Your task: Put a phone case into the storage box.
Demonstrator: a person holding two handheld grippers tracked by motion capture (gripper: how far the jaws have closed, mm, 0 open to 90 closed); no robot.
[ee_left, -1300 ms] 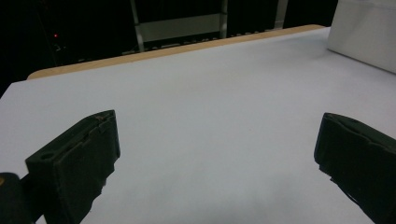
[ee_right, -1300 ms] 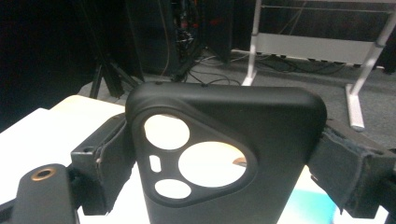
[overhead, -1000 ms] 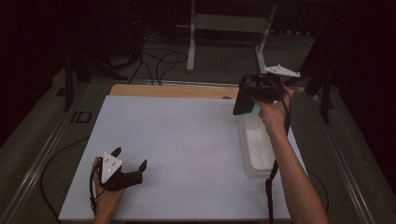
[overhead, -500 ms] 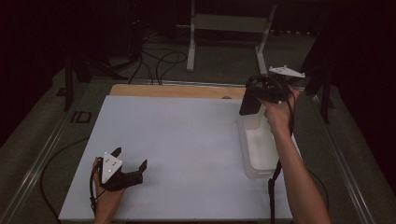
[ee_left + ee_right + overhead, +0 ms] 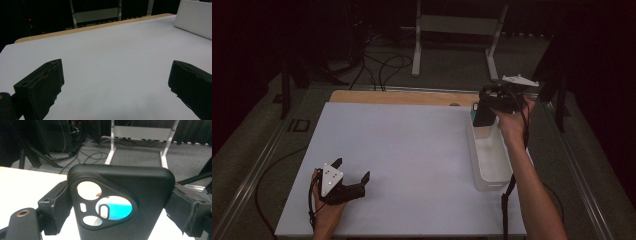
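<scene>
You have open white table (image 5: 412,150) across the whole middle and left of the high view; nothing stands between the lower-left corner and the wooden strip (image 5: 402,97) at the far edge. Your one obstacle sits at the right: the clear plastic bin (image 5: 489,160), lying along the table's right edge. Your right gripper (image 5: 486,112) holds a black phone case (image 5: 120,202) above the bin's far end.

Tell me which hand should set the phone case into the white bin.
Right. The right tool is shut on the black phone case, directly above the white bin. The left tool is open near the table's front left, far from both.
</scene>
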